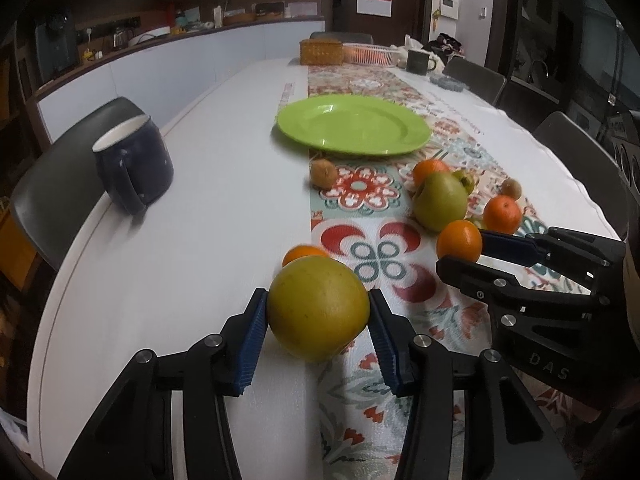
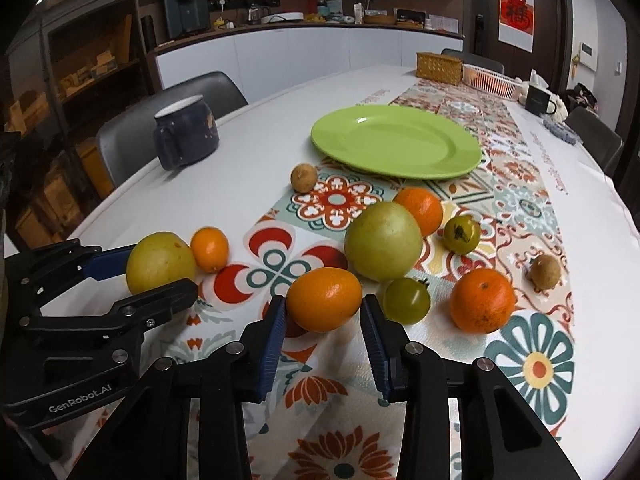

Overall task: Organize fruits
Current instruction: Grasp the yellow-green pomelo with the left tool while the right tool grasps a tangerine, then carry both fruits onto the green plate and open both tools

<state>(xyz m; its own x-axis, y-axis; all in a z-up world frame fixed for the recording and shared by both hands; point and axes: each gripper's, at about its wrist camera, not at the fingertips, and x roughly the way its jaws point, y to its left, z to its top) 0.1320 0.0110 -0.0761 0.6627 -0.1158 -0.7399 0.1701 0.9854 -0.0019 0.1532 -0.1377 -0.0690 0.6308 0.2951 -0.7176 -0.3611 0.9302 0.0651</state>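
Right wrist view — four oranges (image 2: 324, 299), two tomatoes (image 2: 406, 300).
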